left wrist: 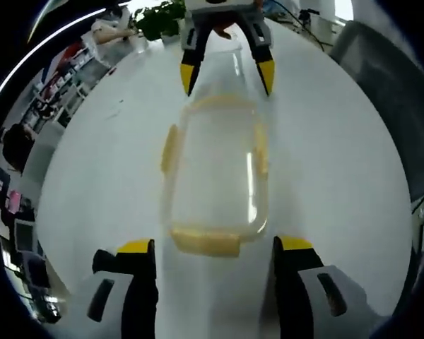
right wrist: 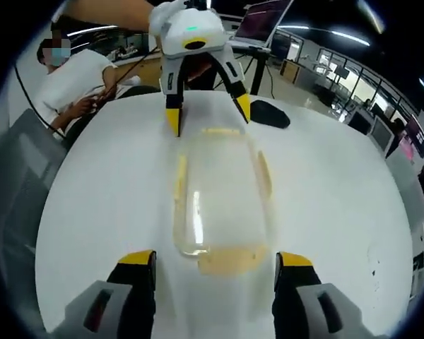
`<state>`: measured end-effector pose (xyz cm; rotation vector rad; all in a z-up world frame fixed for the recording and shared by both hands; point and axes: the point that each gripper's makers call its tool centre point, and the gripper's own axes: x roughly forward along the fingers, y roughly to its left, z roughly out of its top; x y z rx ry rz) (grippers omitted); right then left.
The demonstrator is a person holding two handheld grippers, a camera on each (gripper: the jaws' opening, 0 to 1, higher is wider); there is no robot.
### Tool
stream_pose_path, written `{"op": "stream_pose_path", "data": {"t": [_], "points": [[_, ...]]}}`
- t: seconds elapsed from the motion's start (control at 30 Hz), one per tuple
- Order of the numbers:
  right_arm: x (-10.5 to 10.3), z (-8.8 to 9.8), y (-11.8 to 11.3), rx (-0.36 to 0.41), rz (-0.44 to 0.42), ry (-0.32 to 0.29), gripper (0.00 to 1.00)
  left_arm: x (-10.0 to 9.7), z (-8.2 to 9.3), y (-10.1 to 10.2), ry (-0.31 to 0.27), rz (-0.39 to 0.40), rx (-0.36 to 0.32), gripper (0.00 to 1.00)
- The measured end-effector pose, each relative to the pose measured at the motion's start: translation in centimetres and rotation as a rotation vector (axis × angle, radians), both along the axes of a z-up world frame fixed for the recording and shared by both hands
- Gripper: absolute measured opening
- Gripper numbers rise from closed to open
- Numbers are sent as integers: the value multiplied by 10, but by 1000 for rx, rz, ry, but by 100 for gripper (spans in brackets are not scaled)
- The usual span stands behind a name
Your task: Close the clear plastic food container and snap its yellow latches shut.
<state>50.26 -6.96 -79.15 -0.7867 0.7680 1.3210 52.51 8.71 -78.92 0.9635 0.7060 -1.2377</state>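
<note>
Facing each other across the white tabletop (left wrist: 325, 162), both tongs stand spread wide with nothing between their jaws. From the left gripper view, the left tongs (left wrist: 215, 247) sit just short of the clear plastic container (left wrist: 215, 176), whose yellow latches (left wrist: 205, 242) rim its sides and ends. Opposite, the right tongs (right wrist: 215, 260) flank its other end. A person (right wrist: 71, 81) sits beyond the tabletop.
</note>
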Motion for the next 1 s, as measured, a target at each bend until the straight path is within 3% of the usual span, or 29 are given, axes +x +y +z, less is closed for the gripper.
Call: {"op": "stream_pose_path", "data": {"t": [0.3,0.7,1.0], "points": [[1,-7,0,-25,10,18,64,3,-3,-4,41,-48,29,58],[6,-12,-1,-31,0,36,64,2,-7,-3,113,-33,32,51],[4,-12,-1,-33,13,61,56,-3,-9,-3,152,-40,39,47]]}}
